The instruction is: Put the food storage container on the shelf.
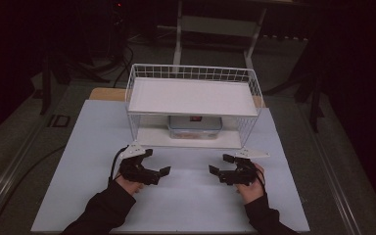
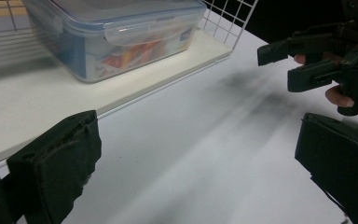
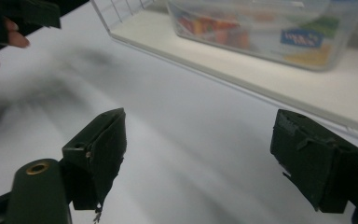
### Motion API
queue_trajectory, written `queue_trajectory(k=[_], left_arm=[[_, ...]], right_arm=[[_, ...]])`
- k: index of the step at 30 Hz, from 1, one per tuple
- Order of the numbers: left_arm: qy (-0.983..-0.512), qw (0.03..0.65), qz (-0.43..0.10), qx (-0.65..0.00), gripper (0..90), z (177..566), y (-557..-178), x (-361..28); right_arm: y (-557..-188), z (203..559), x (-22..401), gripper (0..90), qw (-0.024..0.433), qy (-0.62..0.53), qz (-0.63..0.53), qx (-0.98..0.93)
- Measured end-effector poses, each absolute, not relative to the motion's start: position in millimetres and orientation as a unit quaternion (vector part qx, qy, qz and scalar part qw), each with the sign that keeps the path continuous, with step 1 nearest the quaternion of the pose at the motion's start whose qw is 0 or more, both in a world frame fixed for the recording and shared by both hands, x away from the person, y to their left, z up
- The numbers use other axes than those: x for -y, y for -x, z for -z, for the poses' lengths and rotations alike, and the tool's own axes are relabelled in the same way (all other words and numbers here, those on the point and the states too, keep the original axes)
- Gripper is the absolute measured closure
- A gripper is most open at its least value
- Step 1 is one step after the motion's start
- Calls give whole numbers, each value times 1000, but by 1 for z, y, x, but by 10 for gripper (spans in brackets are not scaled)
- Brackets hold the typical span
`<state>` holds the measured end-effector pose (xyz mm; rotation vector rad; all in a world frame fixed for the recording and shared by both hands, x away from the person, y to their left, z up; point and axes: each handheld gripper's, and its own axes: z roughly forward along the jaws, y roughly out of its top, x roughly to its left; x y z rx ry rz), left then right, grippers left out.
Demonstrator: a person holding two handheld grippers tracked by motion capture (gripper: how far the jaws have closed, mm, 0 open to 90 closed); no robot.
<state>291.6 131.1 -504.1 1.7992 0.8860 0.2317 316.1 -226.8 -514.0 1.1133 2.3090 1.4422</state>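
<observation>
Container (image 1: pixel 195 127): sits on the lower shelf of the wire rack (image 1: pixel 194 73), judged placed.
Left tongs (image 1: pixel 158 164): wide open, empty.
Right tongs (image 1: pixel 220 164): wide open, empty.
Remaining: you withdraw toward the surface's (image 1: pixel 186 205) near edge.

Both grippers, left gripper (image 1: pixel 157 162) and right gripper (image 1: pixel 222 164), are black with grey three-cornered plates; the sleeves (image 1: pixel 108 205) are dark.

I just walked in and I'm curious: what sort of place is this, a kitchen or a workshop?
Probably a lab or recording room, not a kitchen. A white table stands on a dark floor, bearing one white wire rack with a clear food container on its lower shelf. Metal stand legs rise behind in the gloom.
</observation>
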Motion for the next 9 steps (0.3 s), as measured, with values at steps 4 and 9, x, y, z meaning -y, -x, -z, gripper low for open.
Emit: queue_trajectory(k=[4,9], left_arm=[[-754,533,-98,-371,4,505,-291,-132],[-756,535,-100,-364,4,504,-290,-130]], right_arm=[[-318,516,228,181,102,-379,-486,-781],[-316,517,223,181,107,-366,-486,-786]])
